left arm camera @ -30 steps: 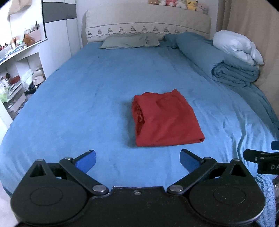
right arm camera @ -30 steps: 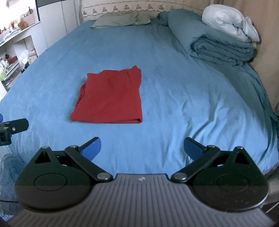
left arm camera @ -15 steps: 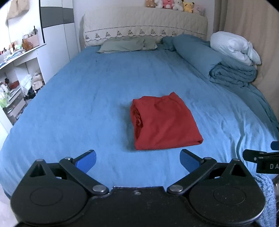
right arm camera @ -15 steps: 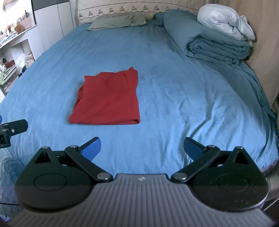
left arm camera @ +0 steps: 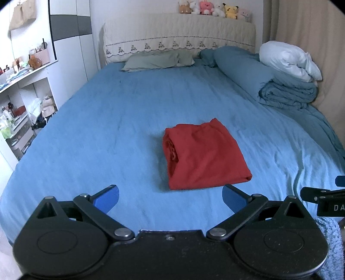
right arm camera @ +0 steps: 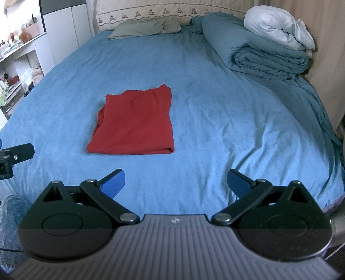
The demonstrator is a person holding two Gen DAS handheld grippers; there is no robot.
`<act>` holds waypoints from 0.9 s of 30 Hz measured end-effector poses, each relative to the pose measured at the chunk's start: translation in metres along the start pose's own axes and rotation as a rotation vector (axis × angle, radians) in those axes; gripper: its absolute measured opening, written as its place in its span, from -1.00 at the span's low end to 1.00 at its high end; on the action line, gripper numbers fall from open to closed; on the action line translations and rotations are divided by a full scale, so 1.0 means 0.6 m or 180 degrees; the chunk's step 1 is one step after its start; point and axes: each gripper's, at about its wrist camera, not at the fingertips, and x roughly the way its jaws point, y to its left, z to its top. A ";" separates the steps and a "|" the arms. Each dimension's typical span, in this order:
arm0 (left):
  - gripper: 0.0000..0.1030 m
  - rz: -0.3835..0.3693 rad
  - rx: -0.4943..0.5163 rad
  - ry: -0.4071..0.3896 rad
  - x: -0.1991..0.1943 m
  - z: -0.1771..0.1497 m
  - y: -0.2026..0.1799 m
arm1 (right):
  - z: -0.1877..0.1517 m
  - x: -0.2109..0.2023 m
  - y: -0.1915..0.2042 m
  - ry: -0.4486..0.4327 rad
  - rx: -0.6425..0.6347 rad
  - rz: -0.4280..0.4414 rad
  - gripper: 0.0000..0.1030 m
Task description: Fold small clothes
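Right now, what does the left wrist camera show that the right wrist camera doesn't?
Only the left wrist view shows the plush toys lined up on the headboard, and the open left gripper in the foreground. Only the right wrist view shows the open right gripper up close. Both share the folded red garment lying on the blue bed, the green pillow and the rolled blue duvet.
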 end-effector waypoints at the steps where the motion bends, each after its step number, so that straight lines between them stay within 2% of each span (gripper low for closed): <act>1: 1.00 0.0000 0.0006 -0.0004 -0.001 0.000 0.001 | 0.000 0.000 0.000 0.0001 0.0005 -0.0005 1.00; 18: 1.00 -0.0012 0.0060 -0.0040 -0.007 0.002 0.007 | -0.001 -0.011 -0.006 -0.0027 0.0088 0.0035 1.00; 27: 1.00 -0.0007 0.0027 -0.0156 -0.016 -0.003 0.010 | -0.004 -0.015 0.001 -0.0055 0.0088 0.0003 1.00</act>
